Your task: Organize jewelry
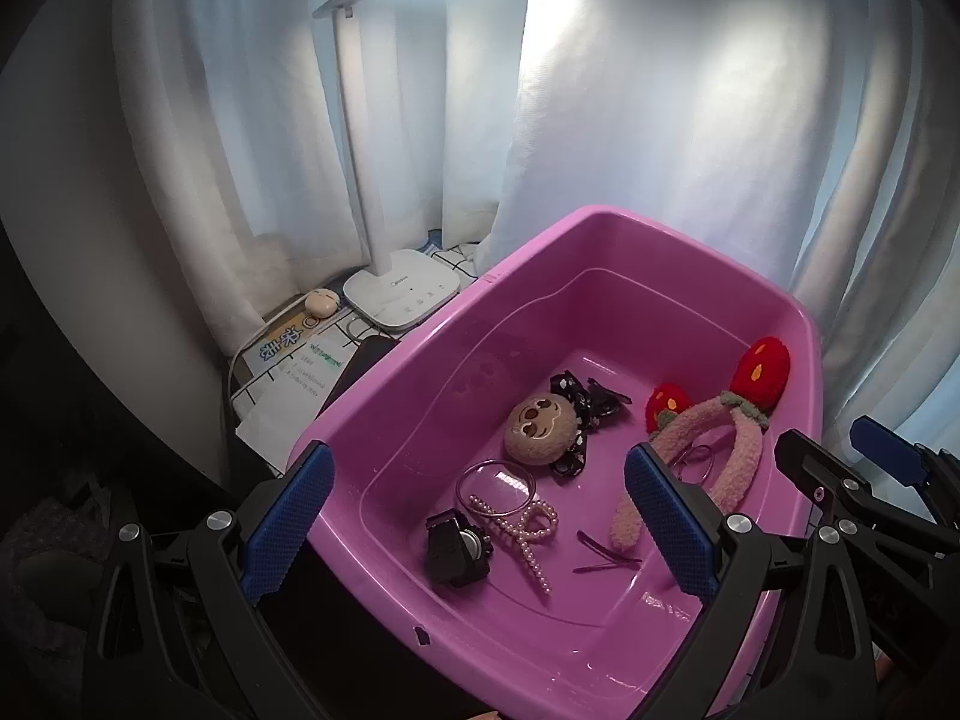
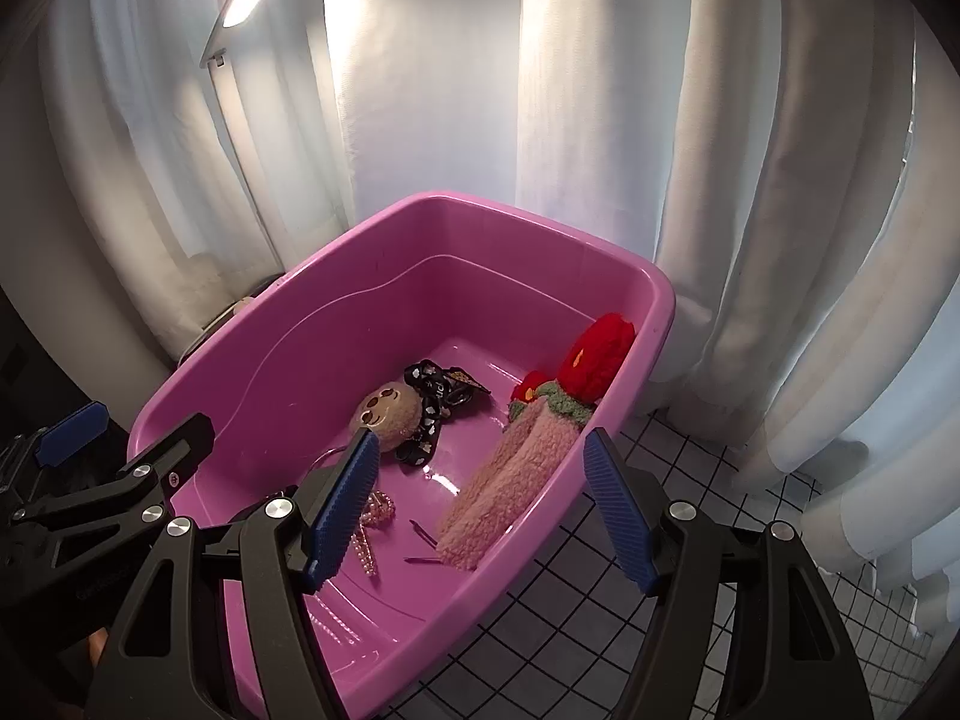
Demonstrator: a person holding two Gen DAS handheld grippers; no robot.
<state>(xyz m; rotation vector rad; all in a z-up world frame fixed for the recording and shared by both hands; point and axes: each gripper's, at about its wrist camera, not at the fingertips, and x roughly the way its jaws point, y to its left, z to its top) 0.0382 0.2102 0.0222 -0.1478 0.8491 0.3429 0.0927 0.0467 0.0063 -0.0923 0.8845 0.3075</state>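
A pink plastic tub holds the jewelry. In it lie a round plush face clip, a black patterned bow, a fuzzy pink headband with red strawberries, a clear bangle, a pearl clip, a black claw clip, thin hairpins and a small ring. My left gripper is open and empty above the tub's near side. My right gripper is open and empty above the tub's right edge.
A white desk lamp base stands left of the tub, with a small earbud case and papers beside it. White curtains hang close behind. A checked table cover lies under the tub.
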